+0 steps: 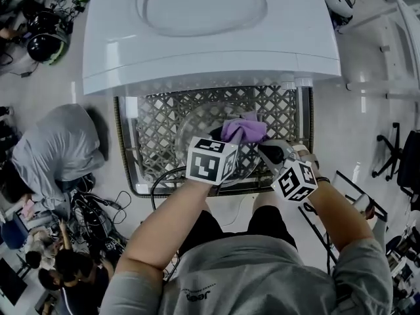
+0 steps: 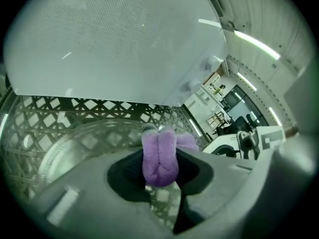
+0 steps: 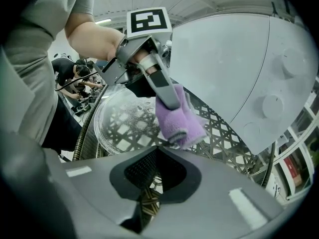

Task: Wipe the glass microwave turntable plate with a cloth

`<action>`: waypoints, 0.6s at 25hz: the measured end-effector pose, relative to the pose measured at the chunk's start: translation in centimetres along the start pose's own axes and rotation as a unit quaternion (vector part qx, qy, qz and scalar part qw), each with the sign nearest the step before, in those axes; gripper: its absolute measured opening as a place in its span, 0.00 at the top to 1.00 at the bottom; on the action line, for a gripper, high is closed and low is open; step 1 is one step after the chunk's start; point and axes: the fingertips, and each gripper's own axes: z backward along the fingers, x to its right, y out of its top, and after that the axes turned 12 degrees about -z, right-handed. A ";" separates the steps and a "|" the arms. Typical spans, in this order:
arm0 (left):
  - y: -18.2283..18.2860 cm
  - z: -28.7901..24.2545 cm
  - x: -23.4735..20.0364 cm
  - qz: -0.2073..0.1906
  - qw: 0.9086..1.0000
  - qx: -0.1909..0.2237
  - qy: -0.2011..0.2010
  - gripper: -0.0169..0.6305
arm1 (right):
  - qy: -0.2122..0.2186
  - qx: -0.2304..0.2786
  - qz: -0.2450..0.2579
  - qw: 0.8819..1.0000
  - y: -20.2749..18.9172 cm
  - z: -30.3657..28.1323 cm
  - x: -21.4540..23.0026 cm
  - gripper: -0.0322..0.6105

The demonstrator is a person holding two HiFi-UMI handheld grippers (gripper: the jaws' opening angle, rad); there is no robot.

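The left gripper (image 2: 160, 173) is clamped on a folded purple fleece cloth (image 2: 159, 153), which it presses onto the round clear glass turntable plate (image 3: 122, 123). The plate lies on a brown woven lattice tabletop (image 1: 152, 120) beside a white appliance (image 1: 210, 44). The right gripper (image 3: 157, 153) pinches the plate's rim. Cables (image 1: 92, 209) litter the floor.

**Open-plan lab or workshop.** Tangled cables (image 1: 92, 209) and a headset (image 1: 46, 41) lie on the pale floor (image 1: 39, 90). A wheeled office chair (image 1: 412, 155) stands at right. Strip lights (image 2: 254, 43) line the ceiling, and a grey-clad person (image 1: 56, 146) crouches nearby.
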 end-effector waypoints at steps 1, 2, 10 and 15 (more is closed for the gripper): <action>-0.3 0.7 -0.8 -0.002 1.000 -0.002 0.009 0.81 | 0.000 0.000 0.000 1.000 0.0 0.0 0.0 0.94; -0.7 1.6 -1.8 -0.001 1.000 -0.003 0.019 0.81 | -0.001 0.000 0.000 1.000 -0.1 0.0 0.0 0.94; -4.4 10.3 -10.2 0.031 0.994 -0.018 0.107 0.81 | -0.003 -0.004 0.000 1.000 0.0 0.0 0.0 0.94; -5.1 11.1 -10.9 0.030 0.992 -0.015 0.122 0.81 | -0.006 -0.008 0.002 1.000 -0.1 0.0 0.0 0.94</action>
